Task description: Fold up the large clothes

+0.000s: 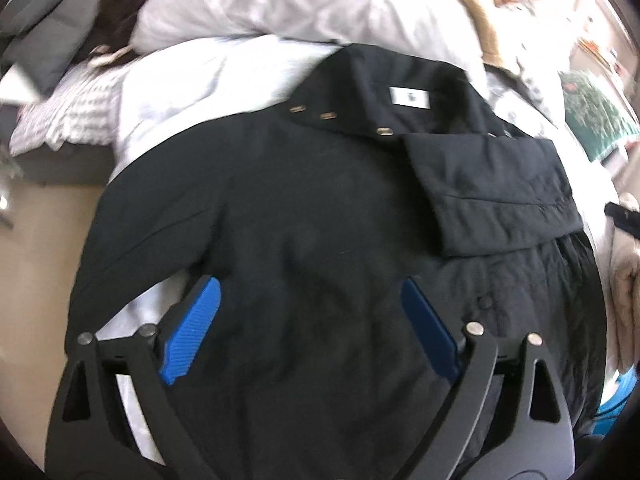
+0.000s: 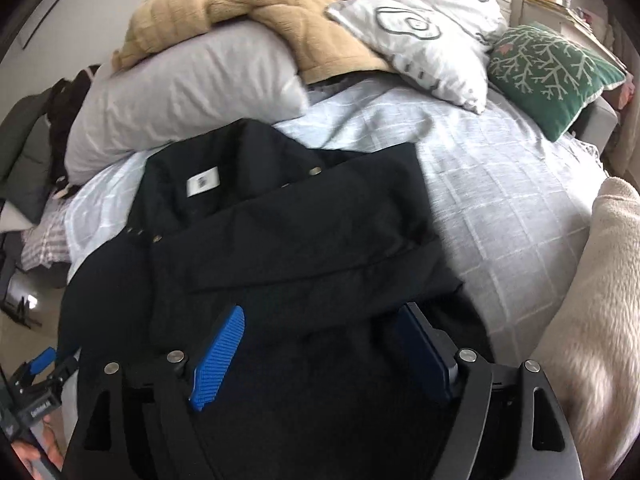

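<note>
A large black coat (image 1: 320, 208) lies flat on the bed, collar and white label at the far end, one sleeve (image 1: 492, 192) folded across its chest. It also shows in the right wrist view (image 2: 280, 240) with the folded sleeve (image 2: 320, 248) across it. My left gripper (image 1: 310, 284) hovers open over the coat's left side, blue pads (image 1: 192, 328) wide apart, holding nothing. My right gripper (image 2: 324, 312) is open over the coat's lower right part, empty. The left gripper also appears at the far left of the right wrist view (image 2: 40, 368).
The bed has a pale blue checked sheet (image 2: 500, 200). A grey pillow (image 2: 180, 96), a tan blanket (image 2: 260, 4), a patterned white pillow (image 2: 424, 20) and a green cushion (image 2: 548, 68) lie at the head. A cream fleece (image 2: 600, 320) is at the right. The floor (image 1: 32, 280) lies left of the bed.
</note>
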`<state>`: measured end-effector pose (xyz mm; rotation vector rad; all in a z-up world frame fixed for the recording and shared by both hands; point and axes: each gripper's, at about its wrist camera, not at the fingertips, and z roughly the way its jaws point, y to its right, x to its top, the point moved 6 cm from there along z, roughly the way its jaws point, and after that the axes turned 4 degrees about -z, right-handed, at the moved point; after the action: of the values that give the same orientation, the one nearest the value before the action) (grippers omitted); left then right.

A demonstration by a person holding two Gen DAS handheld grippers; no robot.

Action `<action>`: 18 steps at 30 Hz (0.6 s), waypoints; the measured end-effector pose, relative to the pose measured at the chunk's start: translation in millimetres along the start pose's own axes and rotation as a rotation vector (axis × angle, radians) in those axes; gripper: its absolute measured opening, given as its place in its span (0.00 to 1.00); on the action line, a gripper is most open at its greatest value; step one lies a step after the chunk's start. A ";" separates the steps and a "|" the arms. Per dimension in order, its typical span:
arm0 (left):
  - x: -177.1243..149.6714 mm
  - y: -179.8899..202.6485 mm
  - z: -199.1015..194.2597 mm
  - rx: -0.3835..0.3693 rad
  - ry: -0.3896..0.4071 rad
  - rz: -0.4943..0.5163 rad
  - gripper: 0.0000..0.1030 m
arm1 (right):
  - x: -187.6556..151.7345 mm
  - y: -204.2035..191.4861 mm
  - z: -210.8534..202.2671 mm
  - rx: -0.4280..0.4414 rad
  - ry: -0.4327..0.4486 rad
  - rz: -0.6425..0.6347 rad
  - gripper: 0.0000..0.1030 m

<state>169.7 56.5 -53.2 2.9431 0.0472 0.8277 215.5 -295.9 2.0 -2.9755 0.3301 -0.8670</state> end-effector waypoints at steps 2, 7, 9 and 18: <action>-3.8 -29.6 1.9 0.006 -0.011 -0.073 0.90 | -8.0 -13.7 -1.2 0.001 -0.011 -0.024 0.80; -20.5 -107.1 18.4 0.060 -0.028 -0.271 0.90 | -28.6 -31.8 6.3 0.017 -0.015 -0.086 0.81; -25.3 -130.4 28.4 0.098 -0.064 -0.304 0.90 | -39.6 -33.0 16.0 -0.014 -0.050 -0.130 0.81; -48.6 -184.9 55.8 -0.021 -0.086 -0.529 0.90 | -52.4 -36.7 35.4 -0.056 -0.107 -0.184 0.81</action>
<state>156.1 234.1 -142.3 2.7270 0.7636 0.6108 198.5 -250.4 -52.5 -3.1273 0.0790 -0.7189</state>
